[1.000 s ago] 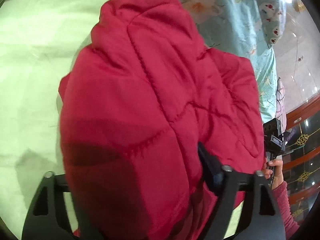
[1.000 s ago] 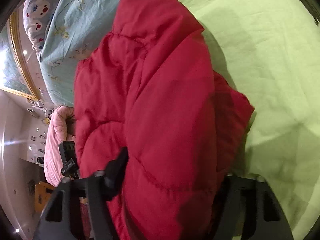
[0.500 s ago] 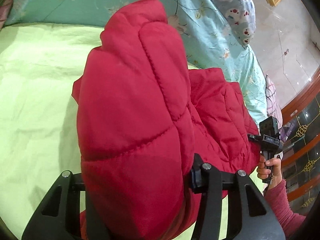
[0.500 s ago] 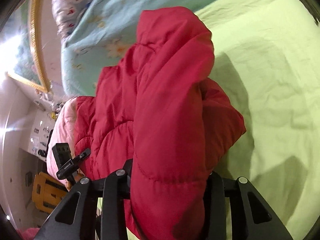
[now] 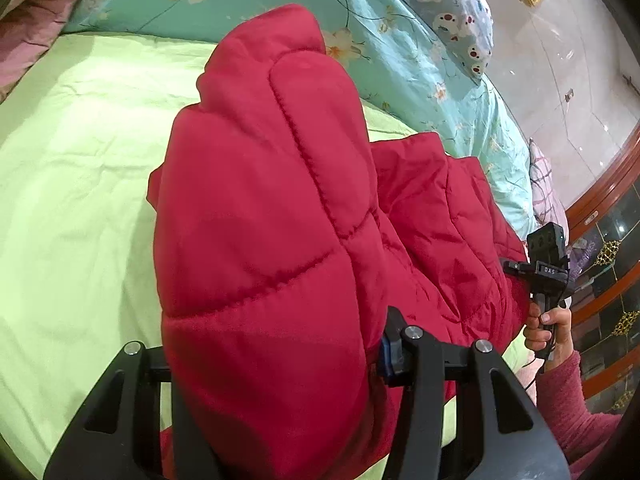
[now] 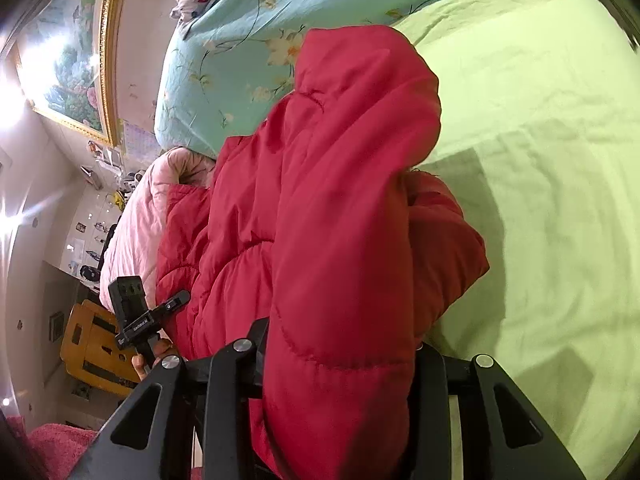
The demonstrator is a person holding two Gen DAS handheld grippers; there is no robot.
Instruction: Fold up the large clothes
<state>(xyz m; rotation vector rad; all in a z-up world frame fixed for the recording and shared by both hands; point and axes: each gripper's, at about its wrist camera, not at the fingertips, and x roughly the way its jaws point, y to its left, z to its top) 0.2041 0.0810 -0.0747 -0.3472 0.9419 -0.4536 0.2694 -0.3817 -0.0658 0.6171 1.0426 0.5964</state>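
A red quilted puffer jacket (image 5: 272, 216) hangs bunched between both grippers above a light green bed sheet (image 5: 72, 168). My left gripper (image 5: 280, 364) is shut on a thick fold of the jacket. In the right wrist view my right gripper (image 6: 340, 356) is shut on another fold of the jacket (image 6: 340, 200). The fabric hides the fingertips in both views. Each view shows the other gripper's handle in a hand: the right one (image 5: 548, 268) and the left one (image 6: 136, 320).
A turquoise floral quilt (image 5: 400, 52) and a patterned pillow (image 5: 448, 4) lie at the head of the bed. A pink quilt (image 6: 132, 232) lies beside the jacket. A framed painting (image 6: 64, 52) hangs on the wall. A yellow wooden stool (image 6: 92, 344) stands by the bed.
Both grippers have drawn back and up with the jacket, so more of the sheet, quilt and room shows. The jacket stays gripped at both ends.
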